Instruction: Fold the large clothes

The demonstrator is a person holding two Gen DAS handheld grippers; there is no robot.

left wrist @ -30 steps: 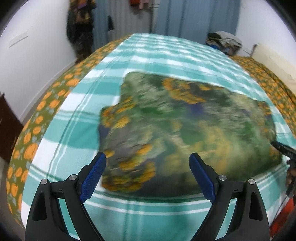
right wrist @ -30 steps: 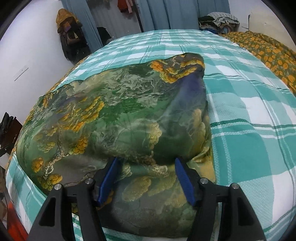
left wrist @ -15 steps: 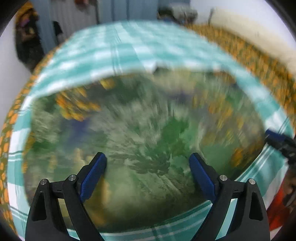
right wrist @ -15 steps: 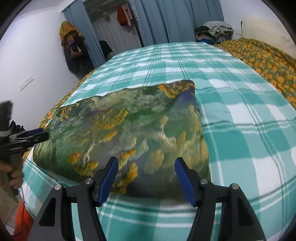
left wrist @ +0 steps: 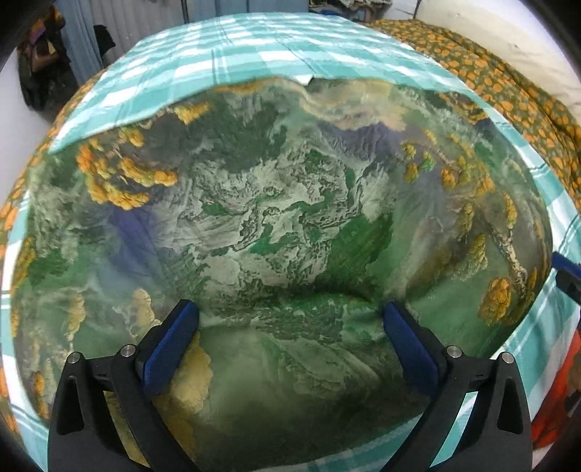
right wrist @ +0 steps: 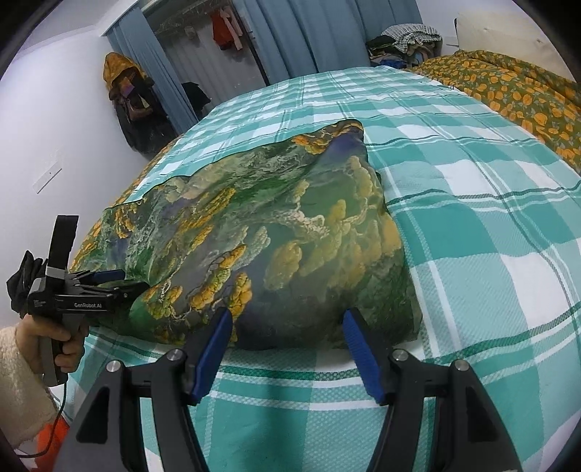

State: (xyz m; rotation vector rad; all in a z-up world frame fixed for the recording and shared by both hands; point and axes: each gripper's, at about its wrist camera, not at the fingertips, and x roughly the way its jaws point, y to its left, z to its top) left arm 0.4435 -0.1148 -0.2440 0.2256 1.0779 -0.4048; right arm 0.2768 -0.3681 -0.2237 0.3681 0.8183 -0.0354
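Note:
A folded garment printed with green landscape and orange patches lies on the teal checked bedsheet. My left gripper points steeply down onto the garment. Its jaws are opening wide, with a soft ridge of cloth lying between the blue pads, which do not clamp it. From the right wrist view, the left gripper sits at the garment's left end, held by a hand. My right gripper stands open just before the garment's near edge, with nothing between its fingers.
An orange-flowered bedspread covers the bed's far right side. Blue curtains, hanging clothes and a clothes pile stand beyond the bed. A dark bag hangs on the left wall. The sheet right of the garment is bare.
The left gripper swept from the sheet in front of the garment to right over it and tipped downward, jaws a little wider. The right gripper drew back off the garment to its near edge.

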